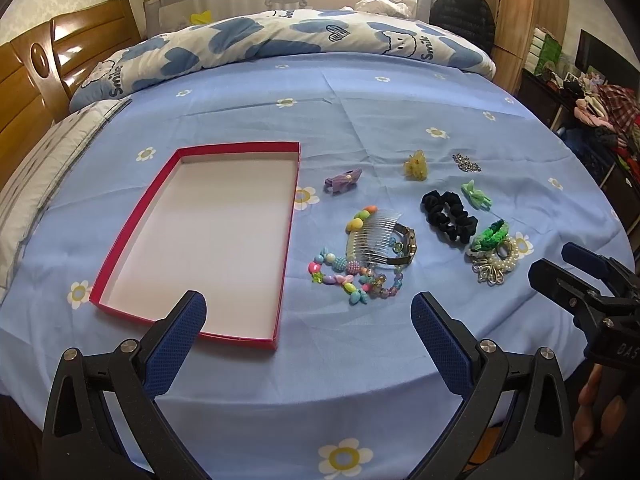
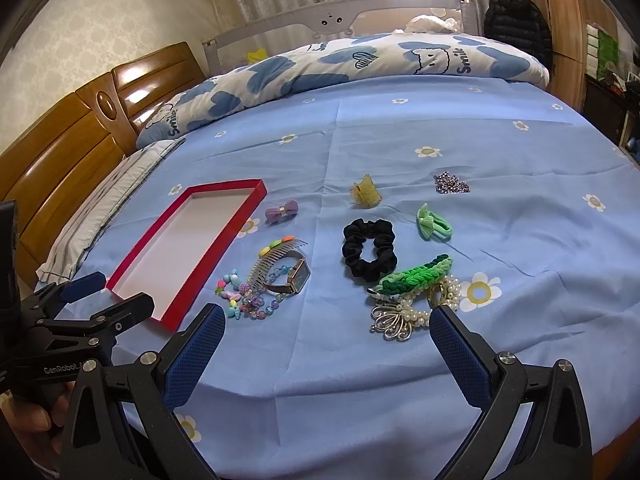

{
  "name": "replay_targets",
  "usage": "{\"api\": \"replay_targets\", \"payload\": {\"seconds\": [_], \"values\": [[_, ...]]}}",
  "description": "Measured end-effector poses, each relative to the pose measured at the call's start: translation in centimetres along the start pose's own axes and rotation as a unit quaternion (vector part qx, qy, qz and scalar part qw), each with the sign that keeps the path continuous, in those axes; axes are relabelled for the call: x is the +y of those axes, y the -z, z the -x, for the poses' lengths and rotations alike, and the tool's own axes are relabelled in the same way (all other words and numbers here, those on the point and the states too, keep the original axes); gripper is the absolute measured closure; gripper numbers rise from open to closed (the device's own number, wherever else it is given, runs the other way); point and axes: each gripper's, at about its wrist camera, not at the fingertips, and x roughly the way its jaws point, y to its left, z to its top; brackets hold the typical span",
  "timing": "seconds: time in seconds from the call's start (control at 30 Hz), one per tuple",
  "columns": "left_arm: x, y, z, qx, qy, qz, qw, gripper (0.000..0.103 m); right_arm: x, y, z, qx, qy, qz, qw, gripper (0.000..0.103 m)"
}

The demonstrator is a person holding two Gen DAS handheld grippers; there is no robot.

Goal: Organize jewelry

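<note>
Nearby, red tray (image 1: 294, 184) edge, bedsheet (image 1: 400, 96) beyond

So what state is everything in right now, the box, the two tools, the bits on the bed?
Red box: open, nothing inside.
Left tool: open, holding nothing.
Right tool: open, holding nothing.
Black scrunchie: lying loose on the sheet.
Clear comb: lying across the watch and beads.
Watch: on its side, strap looped.
Yellow claw clip: standing alone.

A rolled quilt (image 1: 280, 46) (printed "Smile") lies along the wooden headboard's (image 2: 60, 152) bed; perhaps a dark jacket (image 2: 516, 20) hangs behind.
</note>
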Motion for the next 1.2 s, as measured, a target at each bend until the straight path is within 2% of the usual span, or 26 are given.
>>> {"api": "replay_targets", "payload": {"seconds": [0.5,0.87,1.03,1.13,1.2], "values": [[0.3,-1.9,-1.7,0.006,0.004,-0.006,1.0000,0.000,-2.1,-1.3,-1.0,0.001,-0.005,-0.023,1.000,0.000],[0.2,-6.0,-5.0,0.010,0.030,-0.031,0.9990,0.001,-5.7,-3.5,-2.9,0.007,-0.001,-0.049,0.999,0.002],[-0.2,-8.5,-7.6,0.020,0.048,-0.043,0.9977,0.009,-7.7,-5.0,-4.6,0.012,0.004,-0.062,0.998,0.003],[-0.4,-9.9,-9.6,0.033,0.056,-0.046,0.9968,0.018,-8.8,-5.9,-6.1,0.025,0.006,-0.069,0.997,0.009],[-0.7,-10.5,-10.9,0.039,0.057,-0.051,0.9963,0.020,-9.4,-6.6,-7.3,0.033,0.000,-0.078,0.996,0.015]]}}
